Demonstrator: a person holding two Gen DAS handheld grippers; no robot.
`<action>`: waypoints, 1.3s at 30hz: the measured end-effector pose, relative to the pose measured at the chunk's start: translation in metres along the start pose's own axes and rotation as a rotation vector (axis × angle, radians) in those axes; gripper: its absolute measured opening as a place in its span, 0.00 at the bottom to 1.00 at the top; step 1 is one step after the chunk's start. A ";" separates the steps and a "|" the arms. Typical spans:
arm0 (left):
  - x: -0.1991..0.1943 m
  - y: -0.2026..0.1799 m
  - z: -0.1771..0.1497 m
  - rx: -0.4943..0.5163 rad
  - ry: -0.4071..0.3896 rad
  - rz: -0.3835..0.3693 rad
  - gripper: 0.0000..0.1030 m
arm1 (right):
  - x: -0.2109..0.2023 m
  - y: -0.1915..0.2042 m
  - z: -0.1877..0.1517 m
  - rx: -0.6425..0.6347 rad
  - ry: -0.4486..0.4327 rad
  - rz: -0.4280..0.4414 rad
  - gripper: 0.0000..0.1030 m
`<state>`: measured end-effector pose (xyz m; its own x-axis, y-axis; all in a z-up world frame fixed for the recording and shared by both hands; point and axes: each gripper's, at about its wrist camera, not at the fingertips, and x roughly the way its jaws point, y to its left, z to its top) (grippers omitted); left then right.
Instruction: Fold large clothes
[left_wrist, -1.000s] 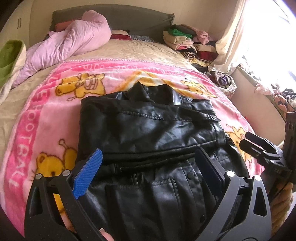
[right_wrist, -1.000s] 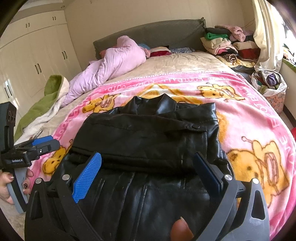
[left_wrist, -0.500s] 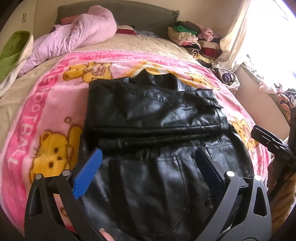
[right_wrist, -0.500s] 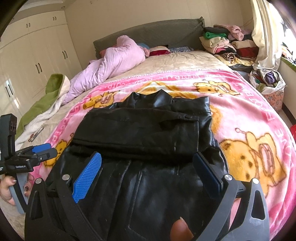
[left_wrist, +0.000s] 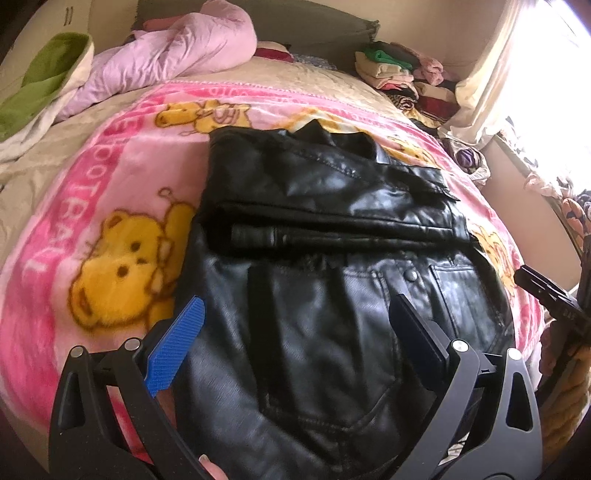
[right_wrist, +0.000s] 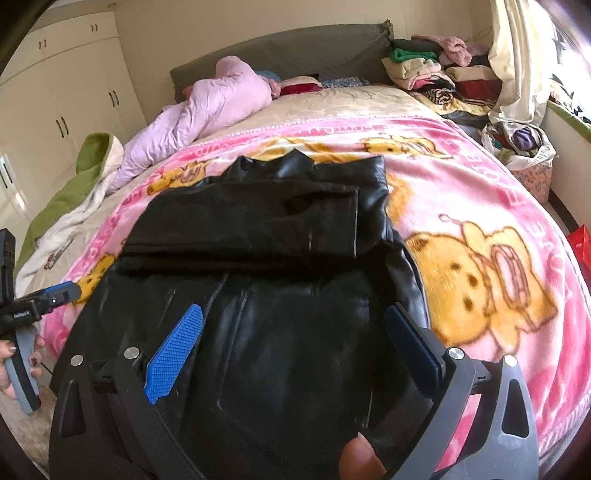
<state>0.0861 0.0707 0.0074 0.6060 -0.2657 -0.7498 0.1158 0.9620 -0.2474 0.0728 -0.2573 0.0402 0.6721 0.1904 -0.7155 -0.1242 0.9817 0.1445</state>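
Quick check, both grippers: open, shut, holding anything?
Left gripper: open, jaws spread above the black leather jacket, holding nothing.
Right gripper: open, jaws spread above the same jacket, holding nothing.

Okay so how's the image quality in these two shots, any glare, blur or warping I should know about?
Left wrist view: the window at upper right is blown out to white, light sheens off the black leather jacket, and there is slight softness. Right wrist view: more even light, the jacket reads nearly featureless black. Both views: fisheye bulges the pink blanket and darkens the corners.
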 end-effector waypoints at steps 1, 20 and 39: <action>-0.001 0.002 -0.003 -0.004 0.003 0.004 0.91 | 0.000 -0.001 -0.003 -0.001 0.005 -0.003 0.96; -0.019 0.040 -0.061 -0.065 0.096 0.070 0.91 | -0.014 -0.018 -0.042 -0.029 0.047 -0.008 0.96; -0.010 0.039 -0.099 -0.043 0.190 0.030 0.91 | -0.021 -0.042 -0.080 -0.024 0.177 0.024 0.96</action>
<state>0.0068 0.1047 -0.0553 0.4486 -0.2481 -0.8586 0.0634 0.9671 -0.2463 0.0052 -0.3016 -0.0058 0.5301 0.2096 -0.8216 -0.1576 0.9764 0.1475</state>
